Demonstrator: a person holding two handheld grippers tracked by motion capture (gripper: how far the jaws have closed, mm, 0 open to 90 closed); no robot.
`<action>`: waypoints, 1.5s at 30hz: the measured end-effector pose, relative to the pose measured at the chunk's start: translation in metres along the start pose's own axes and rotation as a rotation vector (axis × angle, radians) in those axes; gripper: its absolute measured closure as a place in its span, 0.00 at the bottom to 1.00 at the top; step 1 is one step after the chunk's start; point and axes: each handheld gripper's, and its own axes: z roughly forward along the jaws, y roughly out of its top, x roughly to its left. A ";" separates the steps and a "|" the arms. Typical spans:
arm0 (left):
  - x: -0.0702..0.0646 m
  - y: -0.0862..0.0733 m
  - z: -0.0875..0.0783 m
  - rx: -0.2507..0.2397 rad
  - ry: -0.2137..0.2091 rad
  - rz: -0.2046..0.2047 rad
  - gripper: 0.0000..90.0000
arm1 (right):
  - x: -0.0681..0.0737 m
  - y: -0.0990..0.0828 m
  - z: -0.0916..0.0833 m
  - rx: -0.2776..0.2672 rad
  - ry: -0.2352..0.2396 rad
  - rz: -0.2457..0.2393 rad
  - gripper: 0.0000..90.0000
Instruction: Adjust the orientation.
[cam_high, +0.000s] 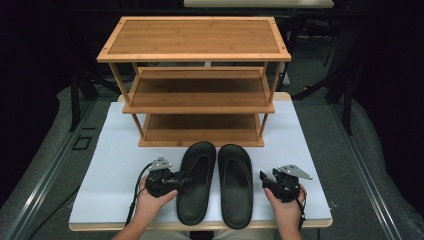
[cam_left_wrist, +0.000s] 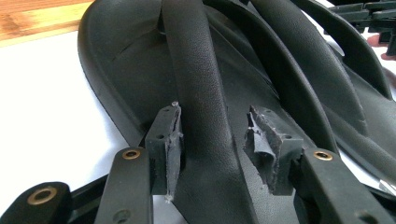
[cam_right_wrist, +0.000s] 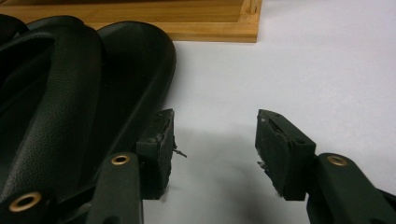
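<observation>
Two black flip-flop sandals lie side by side on the white table top (cam_high: 110, 165), toes toward a bamboo shoe rack (cam_high: 200, 90). My left gripper (cam_high: 186, 180) reaches in from the left over the left sandal (cam_high: 196, 182). In the left gripper view its jaws (cam_left_wrist: 215, 135) straddle that sandal's strap (cam_left_wrist: 201, 84); the strap runs between the pads with a gap on the right side, so the gripper is open. My right gripper (cam_high: 262, 179) rests just right of the right sandal (cam_high: 235, 185). Its jaws (cam_right_wrist: 215, 140) stand open over bare table, the sandal's edge (cam_right_wrist: 135, 70) at its left jaw.
The rack has three shelves, all bare, and its bottom shelf (cam_right_wrist: 187, 23) sits just beyond the sandals' toes. White table surface (cam_right_wrist: 303, 70) extends to the right of the right gripper and left of the left hand. The floor around is dark.
</observation>
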 end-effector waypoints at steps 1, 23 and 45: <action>0.000 0.000 0.001 0.001 -0.002 0.011 0.61 | 0.000 0.000 0.001 -0.008 0.006 0.001 0.52; 0.000 -0.002 -0.014 -0.036 0.043 0.014 0.77 | -0.001 0.000 0.000 -0.001 0.008 0.010 0.52; 0.002 0.001 -0.036 -0.108 0.074 0.003 0.78 | -0.001 0.000 0.000 -0.007 0.010 0.015 0.52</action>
